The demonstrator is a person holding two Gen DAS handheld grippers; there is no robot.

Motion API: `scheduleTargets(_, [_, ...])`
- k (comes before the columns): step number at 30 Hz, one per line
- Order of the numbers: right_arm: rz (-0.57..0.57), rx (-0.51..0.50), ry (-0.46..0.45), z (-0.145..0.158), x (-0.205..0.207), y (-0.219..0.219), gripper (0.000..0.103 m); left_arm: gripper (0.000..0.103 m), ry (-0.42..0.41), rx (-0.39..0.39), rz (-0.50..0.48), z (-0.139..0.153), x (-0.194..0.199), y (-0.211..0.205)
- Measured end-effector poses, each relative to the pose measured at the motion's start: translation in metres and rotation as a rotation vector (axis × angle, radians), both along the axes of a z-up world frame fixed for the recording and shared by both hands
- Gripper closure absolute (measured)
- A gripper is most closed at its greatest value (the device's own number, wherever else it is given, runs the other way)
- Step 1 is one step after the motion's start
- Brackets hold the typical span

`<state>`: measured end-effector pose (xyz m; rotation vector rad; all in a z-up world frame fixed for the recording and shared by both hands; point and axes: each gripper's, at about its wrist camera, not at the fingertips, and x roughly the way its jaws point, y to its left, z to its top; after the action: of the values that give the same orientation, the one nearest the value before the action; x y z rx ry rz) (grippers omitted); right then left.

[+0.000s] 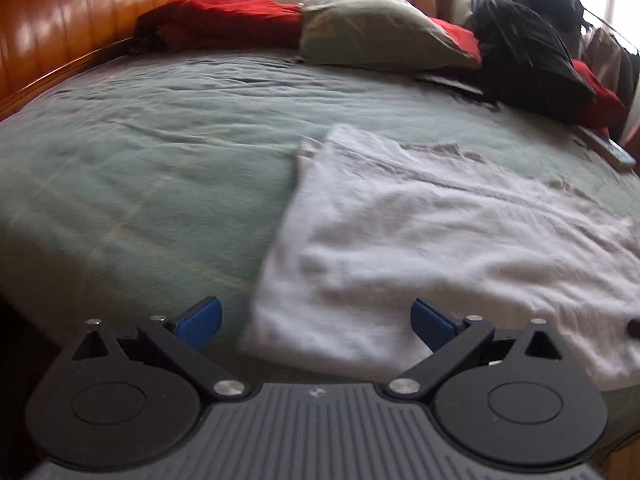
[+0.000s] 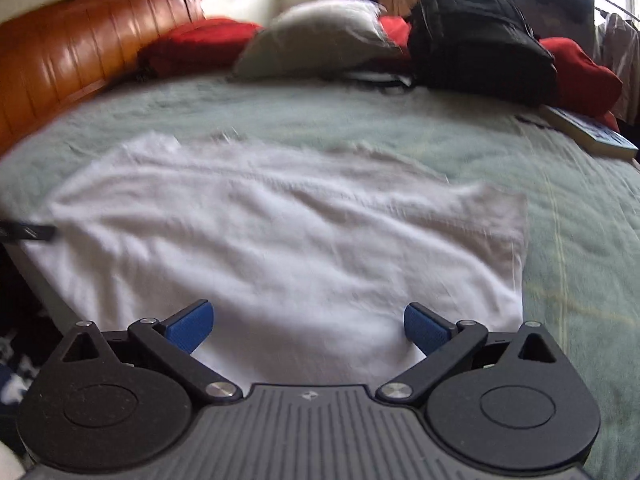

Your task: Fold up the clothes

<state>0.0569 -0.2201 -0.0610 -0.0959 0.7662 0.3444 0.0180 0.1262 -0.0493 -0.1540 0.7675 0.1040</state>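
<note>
Left wrist view shows me my left gripper spread wide, empty, over the near left corner of the white terry cloth lying flat on the green bed sheet. My right gripper is also wide, above the cloth's near edge.

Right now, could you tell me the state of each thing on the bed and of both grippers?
White towel: spread flat, wrinkled, unfolded.
Left hand-held gripper: open, empty.
Right hand-held gripper: open, empty.
Black backpack: lying against red bedding.
Book: closed.
</note>
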Motion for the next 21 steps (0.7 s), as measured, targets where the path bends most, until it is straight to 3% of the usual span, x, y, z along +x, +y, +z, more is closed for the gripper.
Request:
scheduleTargets(4, [0.012,-0.052,-0.022,-0.005,-0.002,0.005,0.000,0.003,-0.092,-0.071,-0.117,0.020,-0.008,-0.004])
scheduleTargets(6, [0.012,-0.050,-0.020,-0.006,-0.002,0.005,0.000,0.002,-0.084,-0.092,-0.195,0.018,-0.001,-0.016])
scheduleTargets(9, [0.009,-0.046,-0.021,-0.005,-0.005,0.004,0.000,0.002,0.005,-0.090,-0.203,0.001,0.010,-0.029])
scheduleTargets(12, [0.013,-0.041,-0.024,-0.007,-0.005,0.003,0.000,0.002,0.079,-0.088,-0.146,-0.015,0.004,-0.018])
scheduleTargets(16, [0.014,-0.045,-0.021,-0.009,-0.002,0.003,0.000,0.002,0.060,-0.127,-0.138,-0.001,-0.008,-0.006])
scheduleTargets(21, [0.016,-0.050,-0.023,-0.009,-0.002,0.003,0.000,0.002,-0.034,-0.069,-0.257,0.024,0.019,-0.029])
